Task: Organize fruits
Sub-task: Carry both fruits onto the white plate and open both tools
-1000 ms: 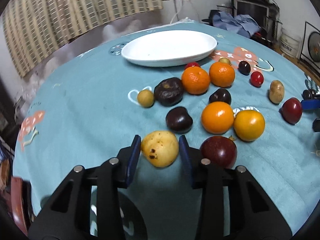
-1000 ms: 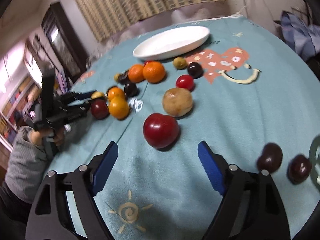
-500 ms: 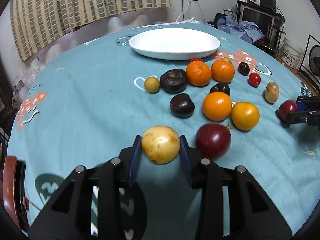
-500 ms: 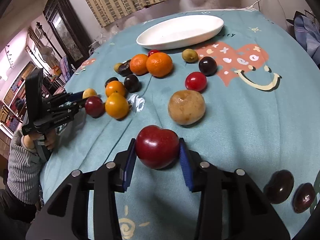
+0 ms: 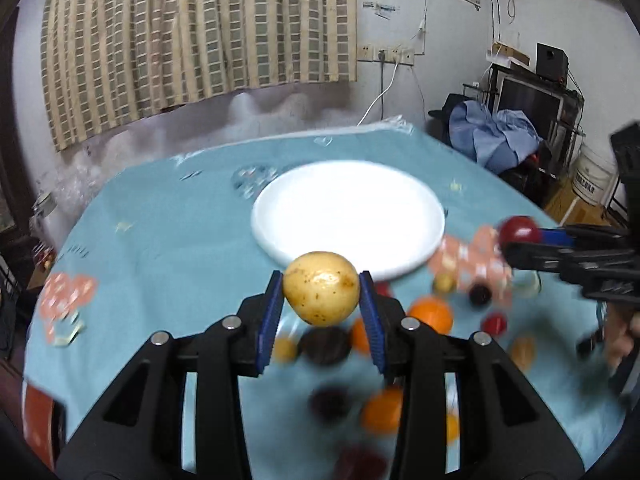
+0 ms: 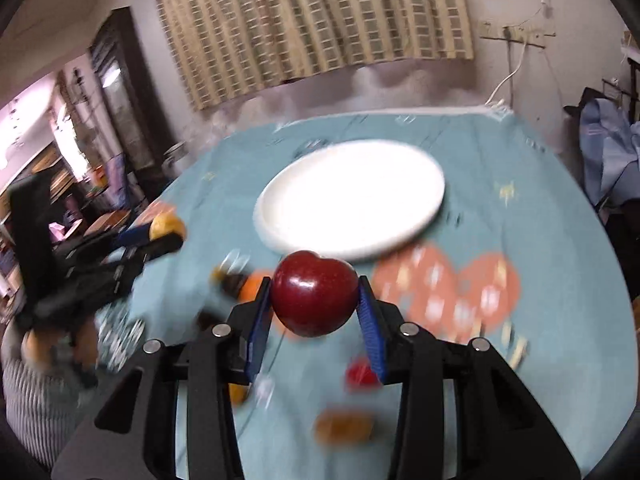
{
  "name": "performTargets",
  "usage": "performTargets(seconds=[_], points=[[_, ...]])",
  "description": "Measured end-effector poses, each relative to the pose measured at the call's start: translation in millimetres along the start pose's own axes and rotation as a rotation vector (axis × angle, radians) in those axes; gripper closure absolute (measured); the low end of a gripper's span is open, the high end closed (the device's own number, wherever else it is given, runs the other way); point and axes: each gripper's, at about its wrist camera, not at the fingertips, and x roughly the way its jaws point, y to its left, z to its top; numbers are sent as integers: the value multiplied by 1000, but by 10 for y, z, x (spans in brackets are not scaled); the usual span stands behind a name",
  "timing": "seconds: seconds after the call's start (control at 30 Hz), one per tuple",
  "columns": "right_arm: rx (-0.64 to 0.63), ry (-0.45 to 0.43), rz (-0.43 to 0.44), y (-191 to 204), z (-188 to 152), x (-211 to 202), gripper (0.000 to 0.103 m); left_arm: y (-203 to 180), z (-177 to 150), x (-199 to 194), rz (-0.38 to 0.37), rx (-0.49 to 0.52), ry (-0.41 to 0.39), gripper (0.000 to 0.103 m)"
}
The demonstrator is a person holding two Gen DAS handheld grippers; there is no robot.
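The yellow speckled fruit [image 5: 321,289] is sitting clamped between the blue pads of the left gripper [image 5: 321,304] at frame centre, hanging above the scattered fruits just short of the white plate [image 5: 420,200], while the right gripper [image 6: 315,308] is clamping the dark red fruit [image 6: 315,299] the same way. Both round fruits are being pinched at the sides only, so either may be slipping free, or the two grippers colliding over the plate on the blue-clothed bench [image 5: 160,216]. No readable writing is showing; the bucket's lettering at right is too blurred.

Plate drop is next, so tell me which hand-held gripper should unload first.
Probably right: its hand-held gripper holds the red fruit at the white plate rim. Left, holding the yellow fruit, looks about equally near.
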Motion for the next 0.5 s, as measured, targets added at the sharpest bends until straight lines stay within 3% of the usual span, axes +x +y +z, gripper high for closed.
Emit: performTargets(seconds=[0.17, 0.2, 0.23, 0.33, 0.37, 0.5], points=[[24, 84, -52, -227, 331, 729, 60, -119, 266, 645, -1, -32, 66, 64], [21, 102, -67, -233, 356, 798, 44, -124, 293, 745, 3, -36, 80, 64], [21, 117, -101, -256, 391, 879, 36, -134, 316, 881, -3, -36, 107, 64], [-8, 60, -110, -271, 428, 899, 33, -129, 297, 1041, 2, -27, 137, 62], [-17, 54, -121, -277, 439, 887, 33, -125, 292, 1057, 11, -20, 133, 56], [36, 14, -79, -314, 410, 636, 33, 26, 239, 864, 13, -73, 105, 48]])
